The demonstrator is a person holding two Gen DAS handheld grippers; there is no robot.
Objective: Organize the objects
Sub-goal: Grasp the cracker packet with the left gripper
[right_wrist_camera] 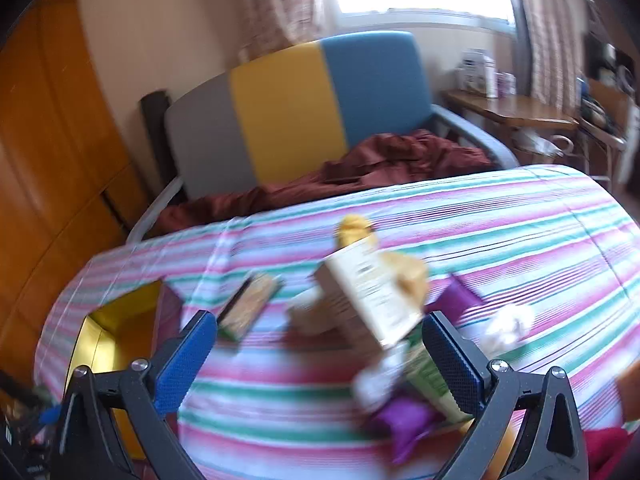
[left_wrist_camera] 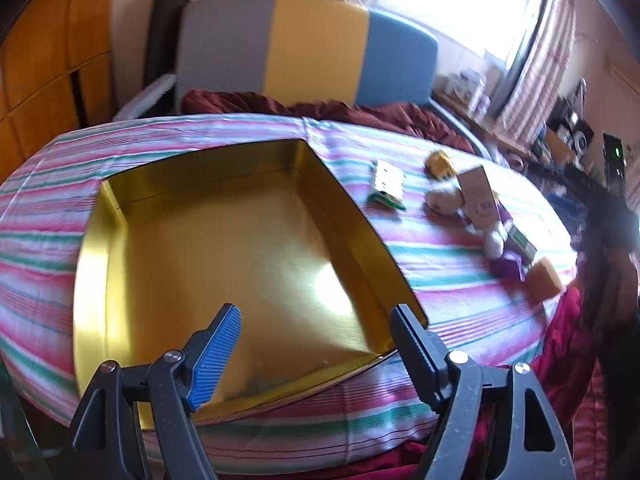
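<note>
An empty gold tin box [left_wrist_camera: 224, 256] lies on a striped cloth [left_wrist_camera: 440, 264]. My left gripper [left_wrist_camera: 316, 320] is open over the tin's near edge, holding nothing. To the right lie small objects: a flat green-edged packet [left_wrist_camera: 387, 186], a yellow item [left_wrist_camera: 439, 163], a tall white carton [left_wrist_camera: 480, 196], a purple pouch [left_wrist_camera: 508, 264] and an orange block [left_wrist_camera: 545, 278]. In the right wrist view my right gripper [right_wrist_camera: 320, 332] is open above the blurred pile, around the white carton [right_wrist_camera: 372, 292], with the packet [right_wrist_camera: 250, 304], purple pouch [right_wrist_camera: 404, 424] and tin corner [right_wrist_camera: 120, 320] nearby.
The cloth covers a rounded table [right_wrist_camera: 520, 216]. Behind it stands a grey, yellow and blue chair [left_wrist_camera: 312, 48] with a dark red blanket [right_wrist_camera: 400, 160]. A wooden wardrobe [left_wrist_camera: 44, 60] is at left, a cluttered desk [right_wrist_camera: 516, 112] at right by a bright window.
</note>
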